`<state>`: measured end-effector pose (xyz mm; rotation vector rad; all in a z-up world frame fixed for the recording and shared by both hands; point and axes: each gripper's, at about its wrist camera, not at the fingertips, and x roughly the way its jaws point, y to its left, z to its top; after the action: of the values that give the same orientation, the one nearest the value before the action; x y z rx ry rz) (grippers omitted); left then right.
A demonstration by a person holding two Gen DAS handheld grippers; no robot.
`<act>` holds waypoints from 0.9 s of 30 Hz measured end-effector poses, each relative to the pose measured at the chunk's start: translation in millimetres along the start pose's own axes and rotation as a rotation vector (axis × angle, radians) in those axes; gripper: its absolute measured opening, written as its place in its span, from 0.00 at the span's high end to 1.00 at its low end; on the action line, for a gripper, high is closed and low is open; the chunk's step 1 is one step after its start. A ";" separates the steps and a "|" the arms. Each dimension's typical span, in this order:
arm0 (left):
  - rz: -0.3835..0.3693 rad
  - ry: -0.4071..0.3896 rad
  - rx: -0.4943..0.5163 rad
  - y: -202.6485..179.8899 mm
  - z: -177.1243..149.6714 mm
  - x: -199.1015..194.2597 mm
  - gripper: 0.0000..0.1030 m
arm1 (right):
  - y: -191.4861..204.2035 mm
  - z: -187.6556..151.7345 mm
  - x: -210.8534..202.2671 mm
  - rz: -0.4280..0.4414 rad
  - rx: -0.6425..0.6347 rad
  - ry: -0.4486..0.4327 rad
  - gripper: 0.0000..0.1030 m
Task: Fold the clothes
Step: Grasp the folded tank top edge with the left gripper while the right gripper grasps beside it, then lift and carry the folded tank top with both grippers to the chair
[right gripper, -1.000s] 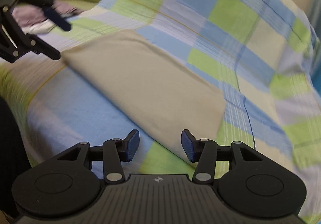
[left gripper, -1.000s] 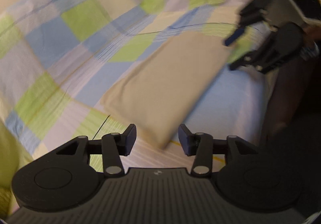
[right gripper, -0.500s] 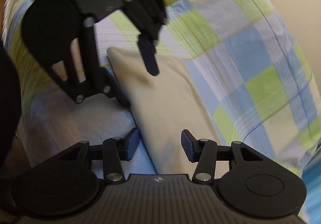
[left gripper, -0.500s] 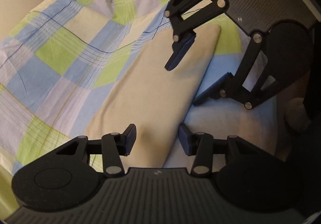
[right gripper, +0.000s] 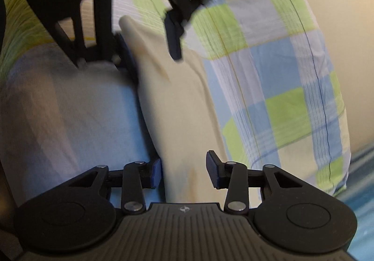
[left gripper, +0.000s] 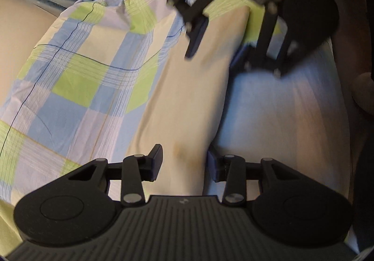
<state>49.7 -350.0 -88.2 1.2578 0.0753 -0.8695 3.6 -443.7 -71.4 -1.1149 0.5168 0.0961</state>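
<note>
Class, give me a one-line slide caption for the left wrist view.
Open left gripper and open right gripper straddle opposite ends of a folded beige garment on a checked bedsheet.

Left gripper (left gripper: 184, 161) and right gripper (right gripper: 183, 168), fingers spread, facing each other.

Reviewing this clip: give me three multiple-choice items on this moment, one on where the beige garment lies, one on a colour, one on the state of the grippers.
1. Where does the folded beige garment lie?
A. On the checked bedsheet
B. In a basket
C. On a chair

2. Which colours make up the bedsheet's checks?
A. Red and black
B. Green, blue and cream
C. Plain white

3. How do the left gripper and right gripper stand?
A. Both shut on the garment
B. One open, one shut
C. Both open, fingers astride the garment's two ends

Answers: 1 A, the sheet shows along both sides of it; 2 B, those squares show in both views; 3 C, a gap with cloth in it shows between each pair of fingers.
</note>
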 end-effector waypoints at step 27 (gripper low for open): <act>0.084 0.007 0.141 16.3 -7.4 -25.0 0.93 | -32.3 -0.7 -31.1 -0.085 0.026 0.103 0.97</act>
<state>45.3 -329.8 -65.3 1.3861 -0.0334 -0.8089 -13.4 -453.3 -31.0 -1.1187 0.5607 -0.0423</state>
